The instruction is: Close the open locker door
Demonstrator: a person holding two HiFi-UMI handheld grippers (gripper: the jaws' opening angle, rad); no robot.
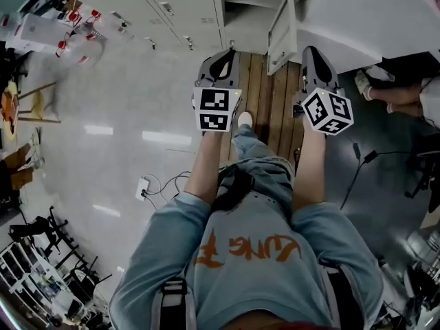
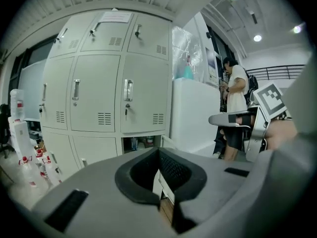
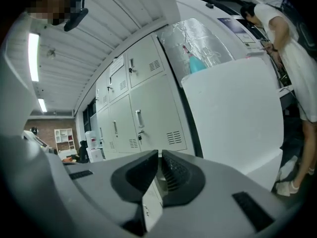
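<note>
The grey lockers (image 1: 179, 12) stand ahead of me. One bottom-row door (image 1: 282, 36) hangs open toward me, and beside it is its open compartment (image 1: 251, 12). In the left gripper view the compartment (image 2: 141, 143) holds a few small items. My left gripper (image 1: 221, 55) is held in front of the lockers, left of the open door, apart from it. My right gripper (image 1: 313, 52) is just right of the door's edge. Both are shut and empty. The door's edge (image 3: 151, 202) shows below the right gripper's (image 3: 160, 155) jaws, and below the left gripper's (image 2: 159, 155) jaws too.
A wooden floor strip (image 1: 268, 95) runs under me to the lockers. A big white cabinet (image 1: 364, 19) stands right of the open locker. A person in white (image 2: 237, 90) stands beyond it. Bottles (image 2: 22, 148) stand at the left, and cables (image 1: 155, 184) lie on the floor.
</note>
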